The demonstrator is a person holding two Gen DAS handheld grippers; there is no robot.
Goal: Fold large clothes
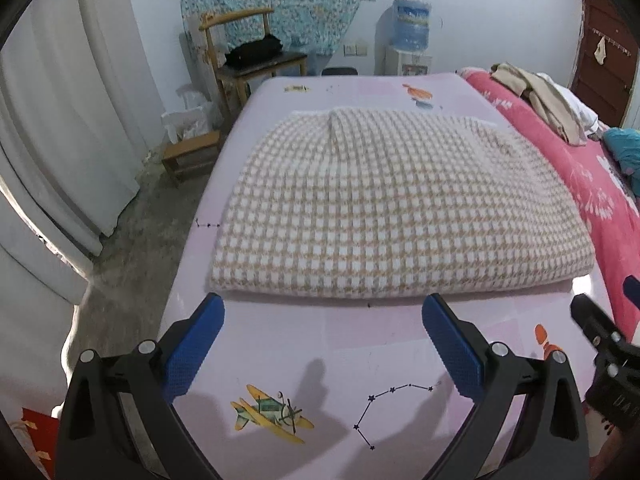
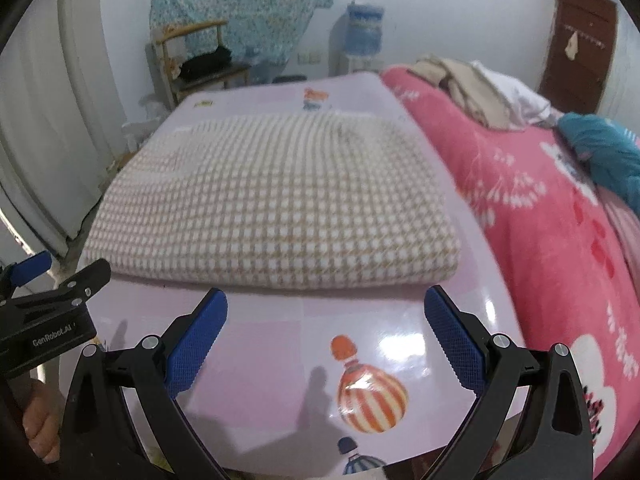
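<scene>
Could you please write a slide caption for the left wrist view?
Open left gripper hovers before a folded checked garment on the pink bed sheet.

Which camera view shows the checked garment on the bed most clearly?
The left wrist view shows it best: the folded checked garment is sharp there, with all its edges and a fold line in view. In the right wrist view the garment is also whole, but blurred, so its pattern is softer.
</scene>
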